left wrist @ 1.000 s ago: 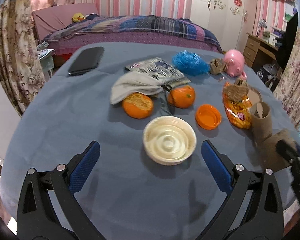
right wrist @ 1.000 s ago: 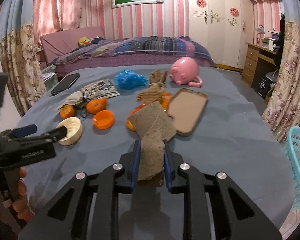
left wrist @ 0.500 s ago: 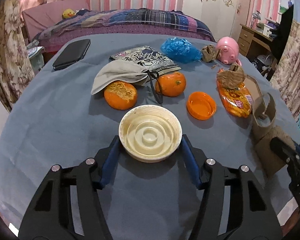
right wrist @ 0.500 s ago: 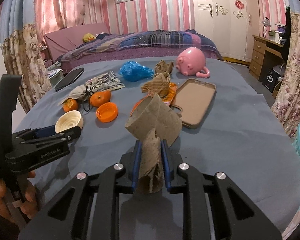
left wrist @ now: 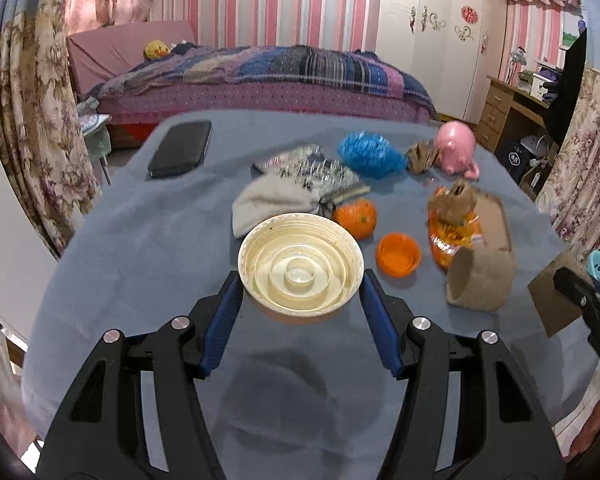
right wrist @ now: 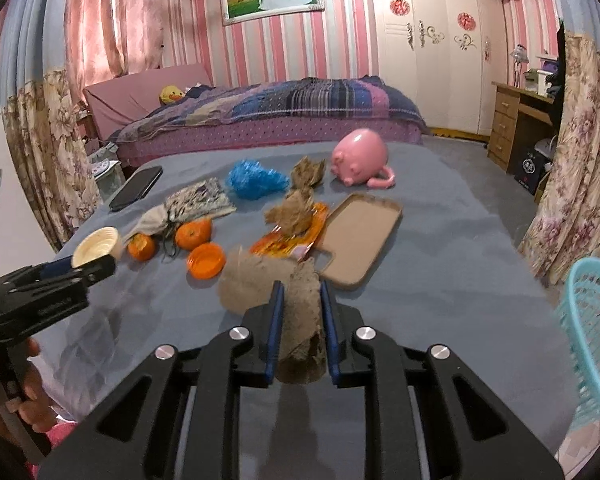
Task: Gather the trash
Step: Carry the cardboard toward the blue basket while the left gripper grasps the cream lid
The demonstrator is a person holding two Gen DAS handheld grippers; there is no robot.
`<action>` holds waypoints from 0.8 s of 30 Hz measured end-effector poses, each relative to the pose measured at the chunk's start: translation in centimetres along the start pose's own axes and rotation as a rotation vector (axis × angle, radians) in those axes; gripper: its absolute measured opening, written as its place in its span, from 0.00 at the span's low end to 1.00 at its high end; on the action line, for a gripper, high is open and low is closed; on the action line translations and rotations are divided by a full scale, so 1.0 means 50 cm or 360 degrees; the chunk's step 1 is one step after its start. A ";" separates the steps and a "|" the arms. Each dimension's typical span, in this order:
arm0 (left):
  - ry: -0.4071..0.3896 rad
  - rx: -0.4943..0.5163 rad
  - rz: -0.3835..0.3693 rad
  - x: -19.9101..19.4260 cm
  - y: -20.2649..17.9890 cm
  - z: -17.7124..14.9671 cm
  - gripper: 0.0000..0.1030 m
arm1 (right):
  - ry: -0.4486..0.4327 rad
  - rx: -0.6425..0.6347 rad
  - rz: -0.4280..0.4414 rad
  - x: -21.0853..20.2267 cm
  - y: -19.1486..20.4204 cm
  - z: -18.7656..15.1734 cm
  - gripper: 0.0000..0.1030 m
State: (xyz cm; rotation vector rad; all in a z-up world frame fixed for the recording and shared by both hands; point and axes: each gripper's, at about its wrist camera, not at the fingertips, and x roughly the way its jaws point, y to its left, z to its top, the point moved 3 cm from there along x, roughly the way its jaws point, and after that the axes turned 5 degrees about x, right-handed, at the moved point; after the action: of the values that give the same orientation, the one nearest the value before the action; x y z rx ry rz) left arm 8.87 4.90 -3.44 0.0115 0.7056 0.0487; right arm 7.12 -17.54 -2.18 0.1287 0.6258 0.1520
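Our left gripper [left wrist: 300, 292] just clamped the cream lid [left wrist: 300, 264] & raised it off the table [left wrist: 140, 240]; right gripper [right wrist: 300, 312] pinches cardboard tube [right wrist: 300, 308], also raised. Both look ready for the teal basket [right wrist: 592, 320], right of the table.

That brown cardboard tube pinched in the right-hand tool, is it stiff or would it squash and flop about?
Probably soft: the cardboard tube looks flattened and torn where the right tool pinches it. Its free end stays a round open loop, so some springiness likely remains. It seems light, since a pinch at one end holds it off the blue cloth.
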 end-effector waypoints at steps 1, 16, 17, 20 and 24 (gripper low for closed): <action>-0.0018 0.0012 0.0001 -0.009 -0.005 0.007 0.57 | -0.0009 -0.0008 -0.0022 -0.004 -0.011 0.012 0.18; -0.0089 0.0049 -0.0013 -0.053 -0.073 0.057 0.57 | -0.0112 -0.0001 -0.0186 -0.064 -0.173 0.074 0.19; -0.0101 0.0050 -0.0018 -0.056 -0.083 0.063 0.57 | -0.0117 0.0003 -0.0191 -0.067 -0.183 0.074 0.19; -0.0122 0.0062 -0.0042 -0.063 -0.113 0.076 0.57 | -0.0142 0.0031 -0.0216 -0.089 -0.228 0.081 0.19; -0.0156 0.0113 -0.0082 -0.071 -0.168 0.096 0.56 | -0.0194 0.0090 -0.0258 -0.130 -0.291 0.092 0.19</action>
State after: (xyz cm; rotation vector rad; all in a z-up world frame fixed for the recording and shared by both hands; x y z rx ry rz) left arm 9.65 -3.64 2.30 0.0633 0.6093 -0.0263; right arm 6.10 -33.34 2.82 0.1401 0.5166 -0.0301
